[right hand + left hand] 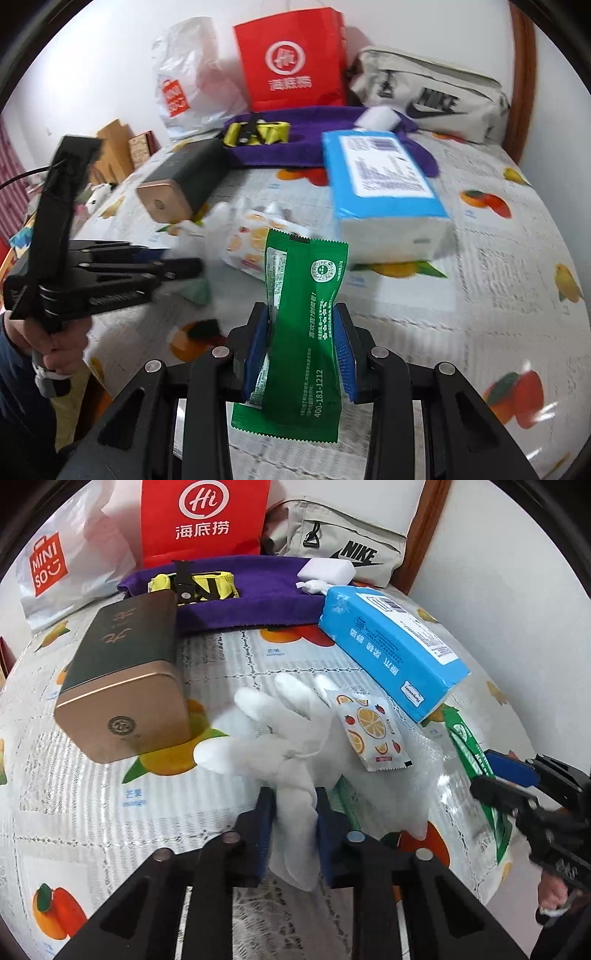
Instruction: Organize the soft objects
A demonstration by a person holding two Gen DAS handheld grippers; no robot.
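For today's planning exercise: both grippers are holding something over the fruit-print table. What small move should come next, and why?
Probably carry the green packet toward the purple cloth at the back. The right gripper already pinches it clear of the table, while the left gripper is shut on the white glove, which partly rests among the orange-print sachet and tissue pack.

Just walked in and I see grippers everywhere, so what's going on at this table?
A person is sorting soft items with a handheld gripper in each hand. The left gripper is shut on a white glove lying on the fruit-print tablecloth. The right gripper is shut on a green packet, lifted off the table. A blue tissue pack and purple cloth sit behind.
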